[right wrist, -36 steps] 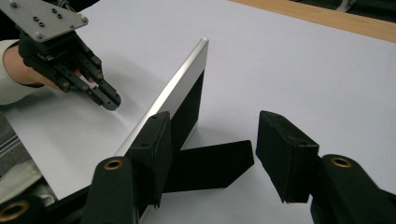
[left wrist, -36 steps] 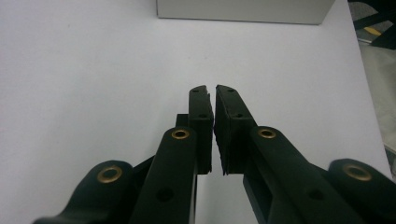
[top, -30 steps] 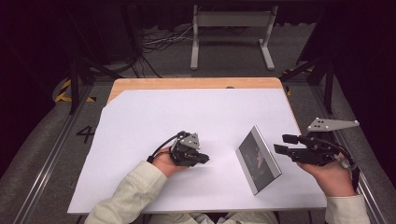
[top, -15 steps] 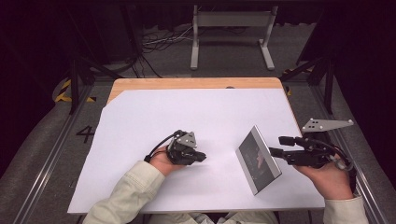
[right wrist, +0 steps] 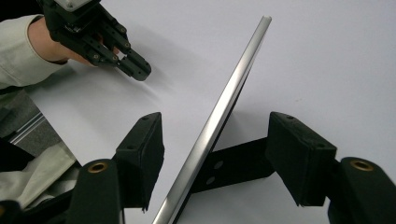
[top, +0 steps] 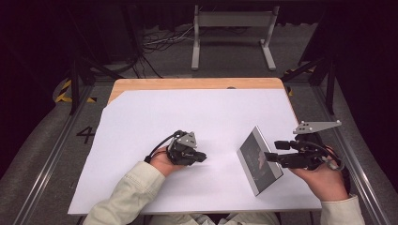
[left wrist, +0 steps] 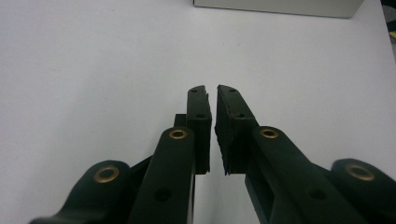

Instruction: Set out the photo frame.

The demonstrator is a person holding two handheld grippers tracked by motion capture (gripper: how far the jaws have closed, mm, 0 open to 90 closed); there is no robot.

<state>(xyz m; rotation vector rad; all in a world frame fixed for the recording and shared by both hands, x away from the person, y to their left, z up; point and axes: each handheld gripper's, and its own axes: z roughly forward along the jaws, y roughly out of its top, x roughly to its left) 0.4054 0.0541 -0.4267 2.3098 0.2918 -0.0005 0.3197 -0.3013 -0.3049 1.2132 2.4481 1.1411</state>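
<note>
Frame [top: 258, 161] between parted right gripper [right wrist: 219, 163] jaws, just opening | left gripper [left wrist: 213, 107] nearly closed, empty

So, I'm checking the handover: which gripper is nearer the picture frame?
Right. The right gripper straddles the picture frame with open jaws; the left gripper rests apart on the table's white sheet.

- One frame [top: 259, 160], silver-edged, propped on a stand.
- Two grippers: left gripper [top: 202, 157], right gripper [top: 272, 151].
- Two hands, two pale sleeves.
- One table [top: 187, 83], one white sheet [top: 187, 112].
- One metal rack [top: 233, 21] behind.
</note>
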